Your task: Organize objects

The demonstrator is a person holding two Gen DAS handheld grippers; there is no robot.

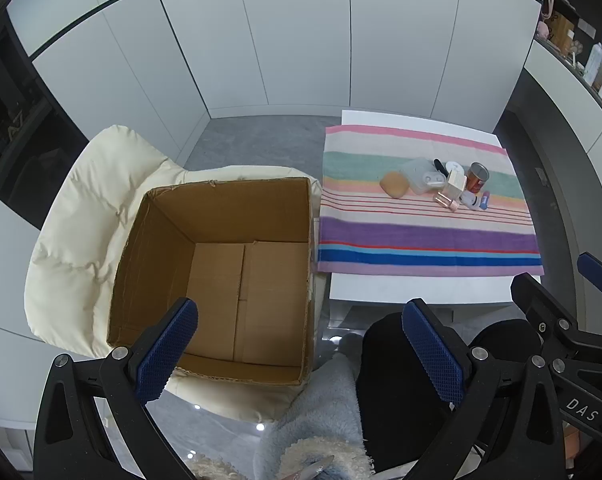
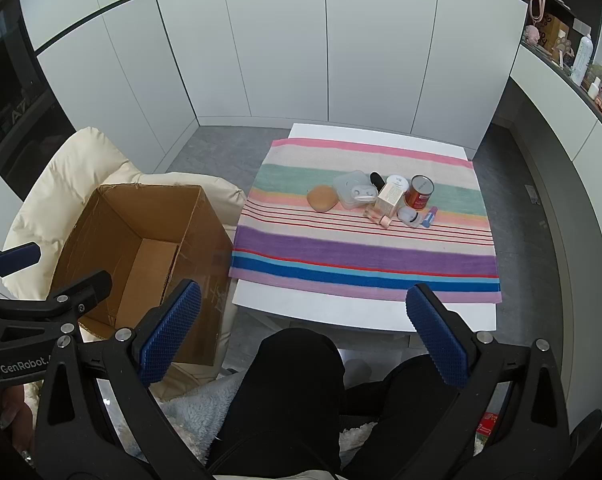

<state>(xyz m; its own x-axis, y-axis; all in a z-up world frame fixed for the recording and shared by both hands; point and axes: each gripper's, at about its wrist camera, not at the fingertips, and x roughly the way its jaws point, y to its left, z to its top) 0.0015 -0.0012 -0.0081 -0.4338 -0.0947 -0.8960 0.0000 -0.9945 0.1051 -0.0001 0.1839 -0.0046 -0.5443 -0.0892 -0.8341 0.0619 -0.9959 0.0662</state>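
An open, empty cardboard box (image 1: 221,276) (image 2: 141,256) sits on a cream cushioned chair (image 1: 81,216). A cluster of small items lies on a striped towel (image 1: 425,240) (image 2: 365,256): a tan rounded sponge (image 1: 395,185) (image 2: 322,198), a clear plastic case (image 1: 421,174) (image 2: 353,190), a red can (image 1: 477,177) (image 2: 419,192), a beige carton (image 2: 389,199) and small bottles. My left gripper (image 1: 301,354) is open above the box's near right edge. My right gripper (image 2: 303,334) is open over the table's near edge. Both are empty.
The towel covers a white table (image 2: 341,312) to the right of the chair. The person's dark-clad legs (image 2: 297,392) are under the table's near edge. White cabinet doors stand behind. A shelf with bottles (image 2: 581,56) runs along the right wall.
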